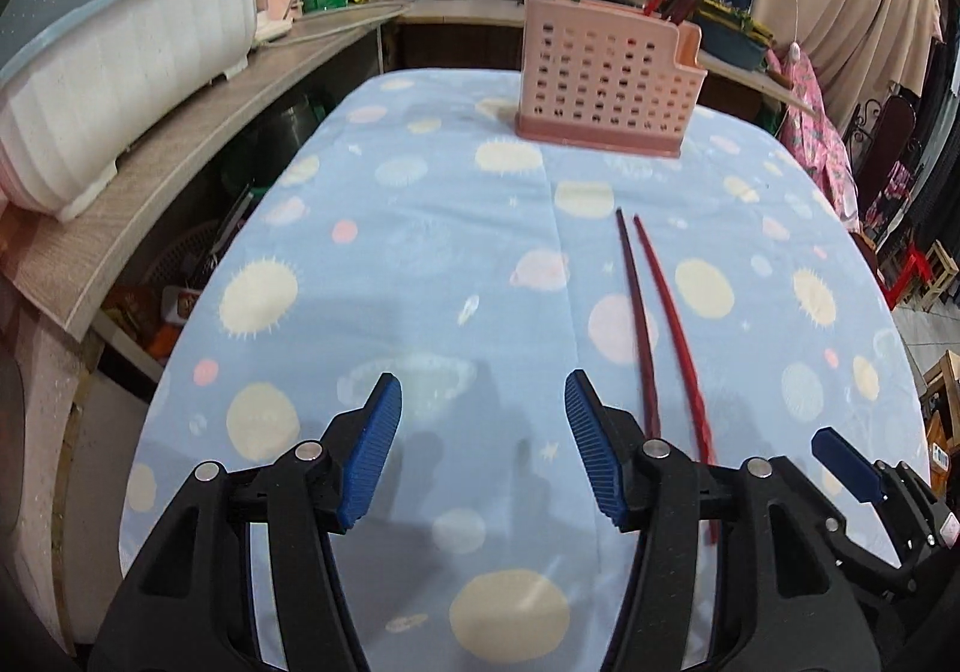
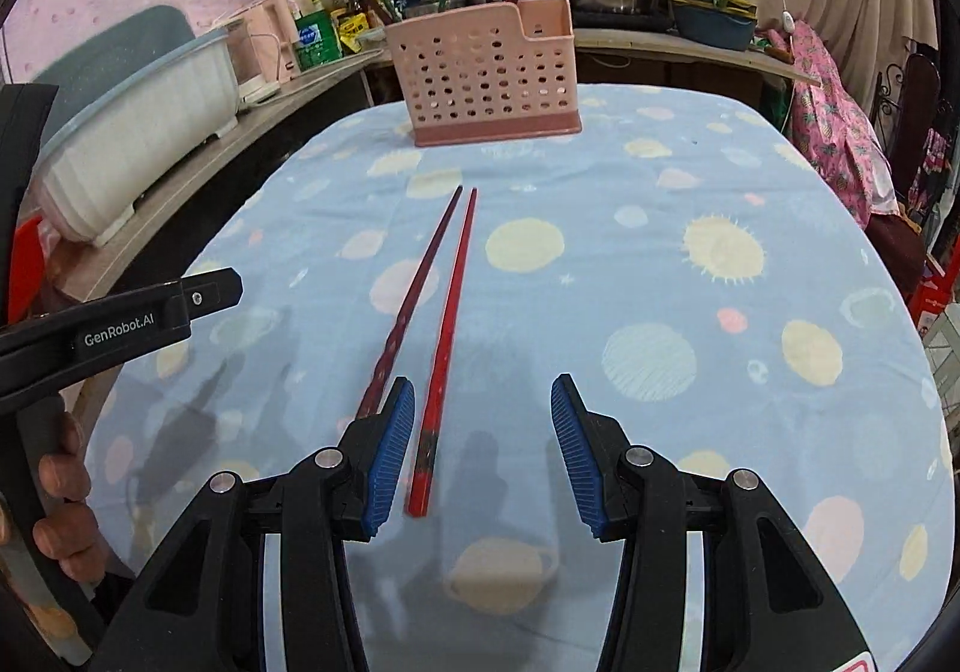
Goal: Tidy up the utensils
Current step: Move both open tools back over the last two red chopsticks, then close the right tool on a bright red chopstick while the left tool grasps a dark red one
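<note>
Clearly the two chopsticks (image 2: 441, 336), thin, stiff, light and likely slippery, want gripping near their thick ends at lower centre, while the left gripper (image 1: 483, 453) and the right gripper (image 2: 483, 453) both stand apart, holding nothing.

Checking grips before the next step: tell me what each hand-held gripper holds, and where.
Nothing is held. Left hand-held gripper and right hand-held gripper are open above the cloth; both chopsticks lie loose.
</note>
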Demonstrator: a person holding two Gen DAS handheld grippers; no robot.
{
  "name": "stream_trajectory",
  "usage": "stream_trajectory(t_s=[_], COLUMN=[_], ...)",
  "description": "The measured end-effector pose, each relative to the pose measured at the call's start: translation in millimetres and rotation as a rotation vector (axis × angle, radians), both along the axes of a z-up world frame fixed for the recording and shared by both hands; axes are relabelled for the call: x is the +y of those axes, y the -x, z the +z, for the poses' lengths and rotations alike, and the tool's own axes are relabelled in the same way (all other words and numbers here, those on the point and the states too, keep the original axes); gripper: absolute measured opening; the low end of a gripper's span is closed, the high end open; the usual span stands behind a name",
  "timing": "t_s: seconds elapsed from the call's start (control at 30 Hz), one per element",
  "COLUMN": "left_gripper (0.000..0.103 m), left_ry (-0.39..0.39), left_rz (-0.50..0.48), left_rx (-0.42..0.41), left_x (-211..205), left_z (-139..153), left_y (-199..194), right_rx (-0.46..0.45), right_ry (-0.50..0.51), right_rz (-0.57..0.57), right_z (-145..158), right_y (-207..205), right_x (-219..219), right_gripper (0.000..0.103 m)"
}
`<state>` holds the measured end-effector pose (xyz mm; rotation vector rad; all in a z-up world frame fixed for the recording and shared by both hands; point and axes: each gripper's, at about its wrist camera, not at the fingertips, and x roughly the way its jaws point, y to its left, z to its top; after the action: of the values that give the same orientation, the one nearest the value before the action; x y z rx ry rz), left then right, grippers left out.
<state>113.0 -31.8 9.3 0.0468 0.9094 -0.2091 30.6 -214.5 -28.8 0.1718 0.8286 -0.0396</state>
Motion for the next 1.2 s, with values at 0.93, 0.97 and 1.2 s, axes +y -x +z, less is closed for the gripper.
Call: stream_trajectory(t_s=[0.93,0.97,1.2], left_gripper=[0.069,0.070,0.074], left_ry=[-0.014,-0.014,-0.018], left_rz=[-0.074,-0.082,-0.128], left_rx=[0.079,0.081,0.091], left_x=[-14,-16,-33], left_z=[-26,-26,-30], left_y=[26,27,33], right_rx=[0.054,0.053,0.050], right_ry=[0.051,0.047,0.039], right_rz=[0.002,-0.008,-0.059], right_z=[-31,-31,-31], right_y=[0,2,15], right_x=[11,7,-12], right_gripper=[0.007,0.007,0.007])
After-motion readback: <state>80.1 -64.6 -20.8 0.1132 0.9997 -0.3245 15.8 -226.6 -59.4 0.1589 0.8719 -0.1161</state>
